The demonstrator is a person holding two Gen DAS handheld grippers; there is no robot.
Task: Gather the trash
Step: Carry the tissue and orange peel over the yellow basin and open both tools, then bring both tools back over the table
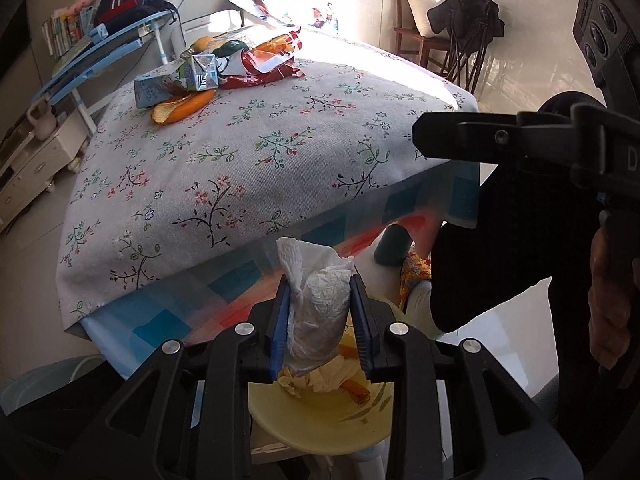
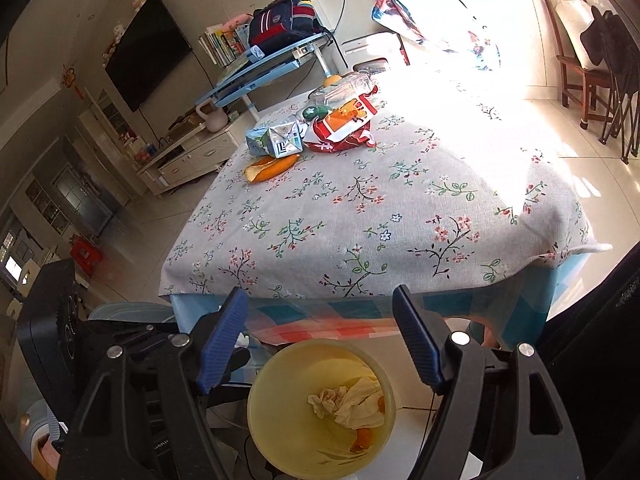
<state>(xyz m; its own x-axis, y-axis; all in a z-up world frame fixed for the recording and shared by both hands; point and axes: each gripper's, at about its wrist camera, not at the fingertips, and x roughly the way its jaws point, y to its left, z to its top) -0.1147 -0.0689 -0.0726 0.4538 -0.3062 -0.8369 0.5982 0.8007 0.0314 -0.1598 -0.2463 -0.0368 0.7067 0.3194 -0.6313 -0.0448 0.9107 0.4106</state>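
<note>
Floral cloth covers the desk [image 2: 400, 208] in front of you, and the trash that remains sits in a heap at its far corner: a red snack bag [image 2: 344, 128], a crushed drink carton [image 2: 276, 142] and an orange peel [image 2: 270, 170] just beside it, all well apart from both of your hands. Below the near edge of the desk stands the yellow bin [image 2: 260, 408], already holding crumpled tissue and bits of peel. Your left hand-held gripper [image 1: 320, 320] is the one that matters now: it hangs right above that bin, pointing steeply down, with a wad of white paper towel [image 1: 318, 300] between its blue pads, the wad's long axis running along the fingers toward the bin. The pads appear to touch the wad on both sides, so you hold it, though lightly by the look of it; it should fall straight in once you let go. Your right hand-held gripper [image 2: 320, 344] stands wide apart and empty above the same bin, so it is free to reach next for the far heap.
</note>
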